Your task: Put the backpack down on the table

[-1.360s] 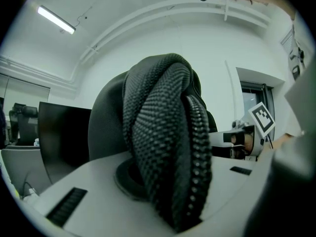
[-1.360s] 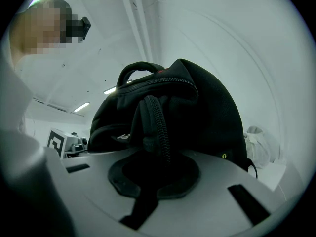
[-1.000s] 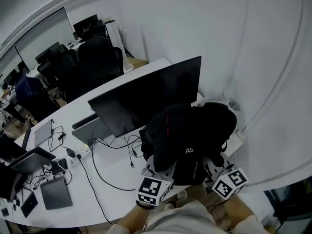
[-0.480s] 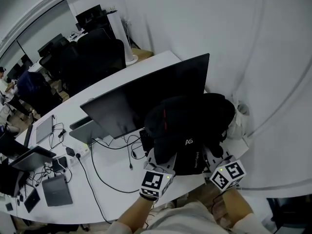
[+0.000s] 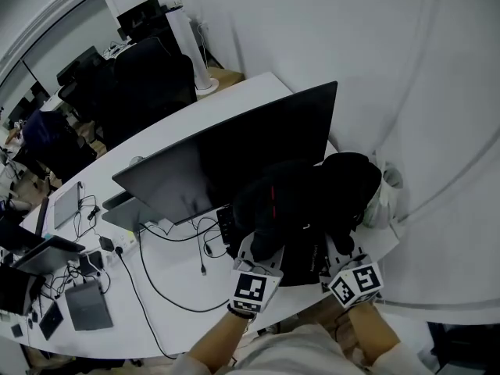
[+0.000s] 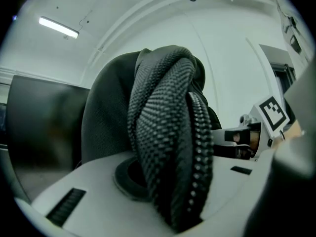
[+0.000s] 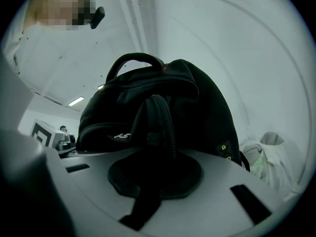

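A black backpack (image 5: 308,205) with a red trim line hangs low at the right end of the white table (image 5: 180,287), just behind the monitor; I cannot tell whether its base touches the top. My left gripper (image 5: 258,258) is shut on a padded mesh shoulder strap (image 6: 168,142) that runs across its pad. My right gripper (image 5: 341,262) is shut on the other black strap (image 7: 159,127), below the backpack's (image 7: 163,93) bulk and top handle. In each gripper view the other gripper's marker cube shows at the side.
A large dark monitor (image 5: 234,158) stands right in front of the backpack. Cables (image 5: 152,268), a tablet (image 5: 87,307) and laptops lie on the table's left. A white bag (image 5: 388,190) sits against the wall at right. Office chairs (image 5: 148,76) stand beyond.
Both grippers have carried the backpack forward over the table toward the monitor and lower. Both grips on the straps look unchanged.
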The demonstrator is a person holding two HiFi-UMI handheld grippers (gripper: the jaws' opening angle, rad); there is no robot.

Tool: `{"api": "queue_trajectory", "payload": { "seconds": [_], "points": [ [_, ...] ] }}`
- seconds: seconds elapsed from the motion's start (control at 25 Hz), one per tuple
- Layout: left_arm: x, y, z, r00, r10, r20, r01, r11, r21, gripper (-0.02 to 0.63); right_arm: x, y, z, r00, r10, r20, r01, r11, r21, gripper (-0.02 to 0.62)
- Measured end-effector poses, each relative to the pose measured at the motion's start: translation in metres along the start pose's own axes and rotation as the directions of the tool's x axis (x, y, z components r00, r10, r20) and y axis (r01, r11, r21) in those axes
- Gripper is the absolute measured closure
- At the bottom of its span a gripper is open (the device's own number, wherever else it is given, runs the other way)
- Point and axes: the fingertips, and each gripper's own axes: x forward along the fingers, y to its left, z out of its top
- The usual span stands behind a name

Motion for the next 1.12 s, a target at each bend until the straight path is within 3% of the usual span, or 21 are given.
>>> {"api": "queue_trajectory", "payload": {
  "seconds": [0.24, 0.4, 0.68, 1.12],
  "points": [
    [-0.001, -0.005, -0.007, 0.997, 0.041, 0.069, -0.046, 0.996, 0.082, 0.54, -0.008, -0.001, -0.007, 0.986, -0.102, 0.129, 0.117, 0.986, -0.119, 0.561],
    [-0.001, -0.005, -0.008, 0.995, 0.058, 0.084, -0.065, 0.994, 0.085, 0.54, -0.008, -0.003, -0.011, 0.979, -0.103, 0.175, 0.126, 0.984, -0.125, 0.546],
    [-0.003, -0.003, -0.01, 0.991, 0.079, 0.112, -0.089, 0.992, 0.091, 0.533, -0.007, -0.003, -0.014, 0.979, -0.096, 0.18, 0.12, 0.985, -0.127, 0.543],
    [-0.032, -0.017, -0.011, 0.993, 0.014, 0.114, -0.024, 0.996, 0.09, 0.526, -0.039, 0.018, -0.016, 0.983, -0.104, 0.152, 0.13, 0.976, -0.173, 0.537]
  ]
}}
